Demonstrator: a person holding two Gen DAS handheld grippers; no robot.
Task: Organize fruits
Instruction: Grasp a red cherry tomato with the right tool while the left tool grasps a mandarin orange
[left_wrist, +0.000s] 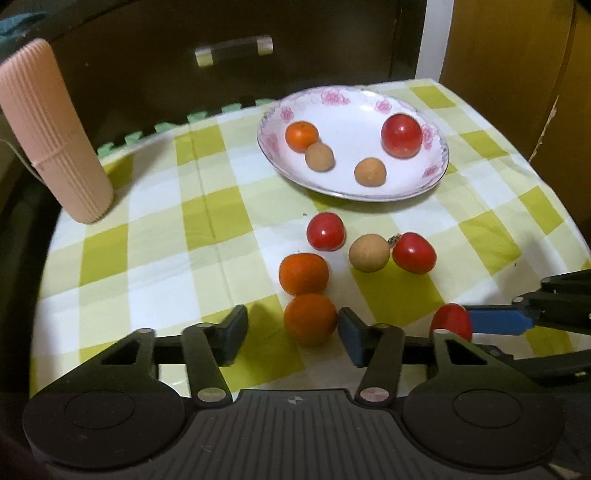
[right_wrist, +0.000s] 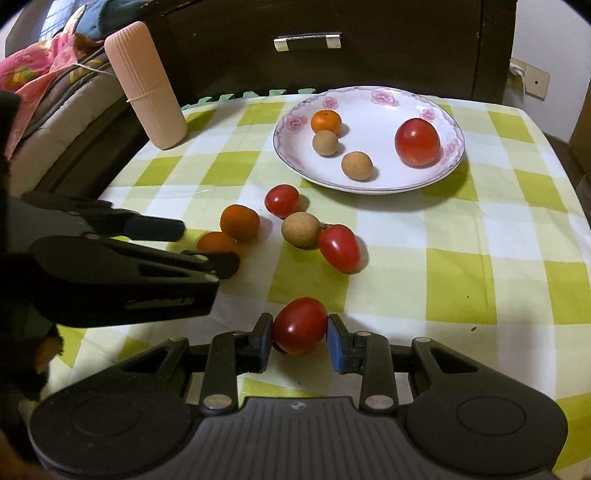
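A desk (right_wrist: 461, 258) under a green-and-white checked cloth fills both views; no writing is legible. Lowest in the right view, the right tool (right_wrist: 300, 338) is clamped on a glossy red tomato (right_wrist: 300, 326). In the left view, the left tool (left_wrist: 291, 332) stands apart around a matte orange (left_wrist: 310, 323), touching only its right side. Mid-frame lie loose round fruits. Farther up, a floral-rimmed white plate (left_wrist: 347, 99) holds four fruits. Upper left stands a ribbed pink cylinder (left_wrist: 48, 136).

No words, brands or numbers can be read. The left tool (right_wrist: 207, 245) carries embossed lettering on its side, too blurred to make out.
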